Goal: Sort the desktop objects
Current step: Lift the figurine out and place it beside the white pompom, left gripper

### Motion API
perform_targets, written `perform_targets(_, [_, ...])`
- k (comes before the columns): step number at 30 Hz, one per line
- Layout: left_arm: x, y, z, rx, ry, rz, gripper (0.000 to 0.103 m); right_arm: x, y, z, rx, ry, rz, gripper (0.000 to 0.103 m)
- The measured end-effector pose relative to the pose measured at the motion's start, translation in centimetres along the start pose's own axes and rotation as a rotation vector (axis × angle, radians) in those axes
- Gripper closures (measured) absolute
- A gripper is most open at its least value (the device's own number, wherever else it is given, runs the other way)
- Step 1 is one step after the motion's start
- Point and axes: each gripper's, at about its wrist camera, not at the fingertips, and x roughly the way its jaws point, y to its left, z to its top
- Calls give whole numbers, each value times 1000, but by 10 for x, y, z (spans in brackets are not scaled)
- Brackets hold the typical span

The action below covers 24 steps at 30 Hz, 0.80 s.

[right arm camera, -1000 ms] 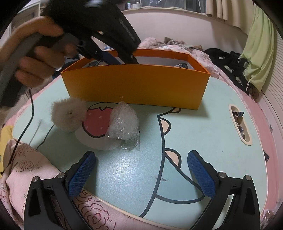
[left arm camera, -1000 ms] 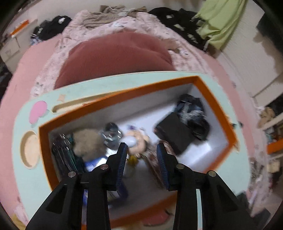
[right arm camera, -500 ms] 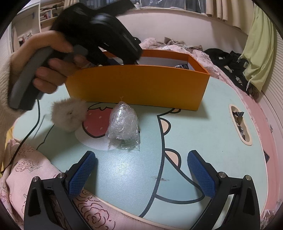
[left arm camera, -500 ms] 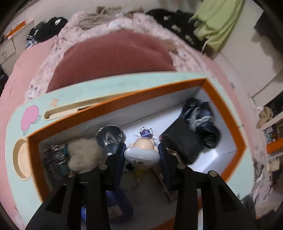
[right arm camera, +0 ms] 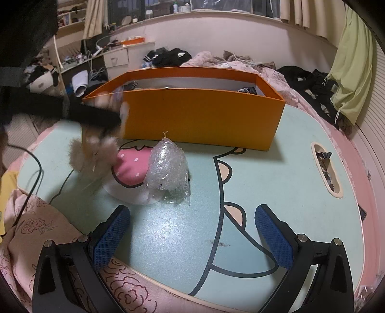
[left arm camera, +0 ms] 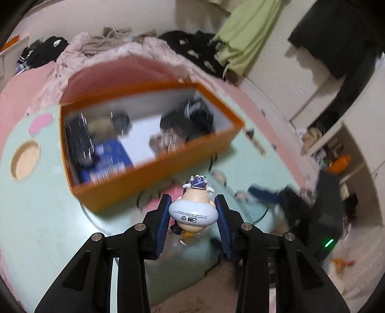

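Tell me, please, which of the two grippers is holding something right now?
The left gripper: its blue pads clamp a small cartoon figurine, whereas the right gripper stands wide open with nothing between its pads.

A messy bed (right arm camera: 231, 63) with pink covers and dark clothes (right arm camera: 172, 56) sits by a pale wall (right arm camera: 216, 31). A green cloth (right arm camera: 353, 62) hangs at the right. Curtains (right arm camera: 303, 12) hang above, and a cluttered desk (right arm camera: 115, 54) stands at the left.

Figurine (left arm camera: 193, 211) out of box (left arm camera: 149, 173)
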Motion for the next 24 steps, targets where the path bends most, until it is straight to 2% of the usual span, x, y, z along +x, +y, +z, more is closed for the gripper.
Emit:
perform_targets(3, [18,11,-6,-29,25,39,65,0,0,-1,0,0,0,0])
perform_targets(5, [21,15,-7,-33,9,68,65,0,-1,-1,0,-1,0,0])
perform_targets(7, [21,16,-8,-35,10,65,64,0,0,-1,0,-1,0,0])
perform_targets(12, [2,28,-8,-77,-43,26,46,0,-1,-2,0,-1,0,0])
perform_targets(18, [-1,54,0,-153,-64,44,45,-1,-1,-3,0,-2,0,0])
perform_targets(20, [-3,55,0,-147,-70,81,45,-1,-1,-3,0,-2,0,0])
perform_targets(24, [-13,49,-8,-121,-86,25,45,-1,-2,-4,0,-2,0,0])
